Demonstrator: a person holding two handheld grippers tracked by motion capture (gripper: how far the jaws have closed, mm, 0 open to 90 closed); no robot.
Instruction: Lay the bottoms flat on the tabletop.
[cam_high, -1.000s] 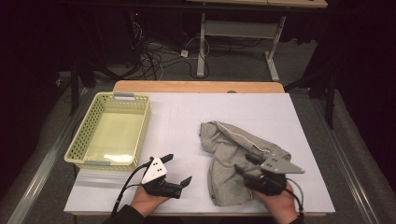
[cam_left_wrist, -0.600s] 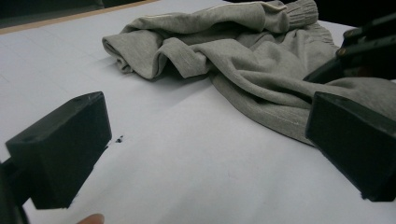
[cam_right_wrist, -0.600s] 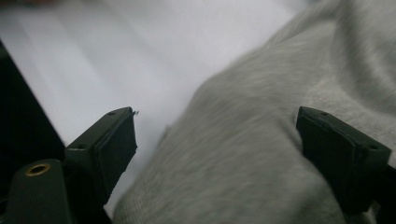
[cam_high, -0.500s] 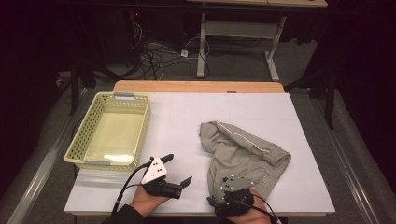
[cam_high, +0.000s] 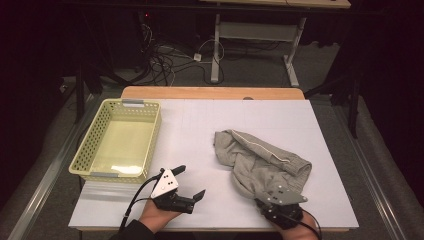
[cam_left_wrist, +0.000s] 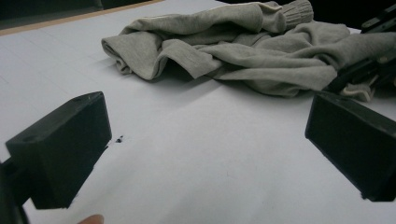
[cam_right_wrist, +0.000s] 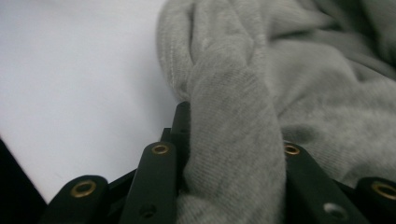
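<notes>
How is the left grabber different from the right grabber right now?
The left gripper has its jaws spread wide with nothing between them; the right gripper has just been closing its jaws, which now pinch a fold of the grey sweatshirt. The left gripper sits over bare white table; the right gripper sits at the sweatshirt's near edge. Both have black jaws and a hand holding them.

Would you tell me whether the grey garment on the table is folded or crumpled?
Crumpled: the grey garment lies bunched in uneven ridges and wrinkles, no flat layers.
</notes>
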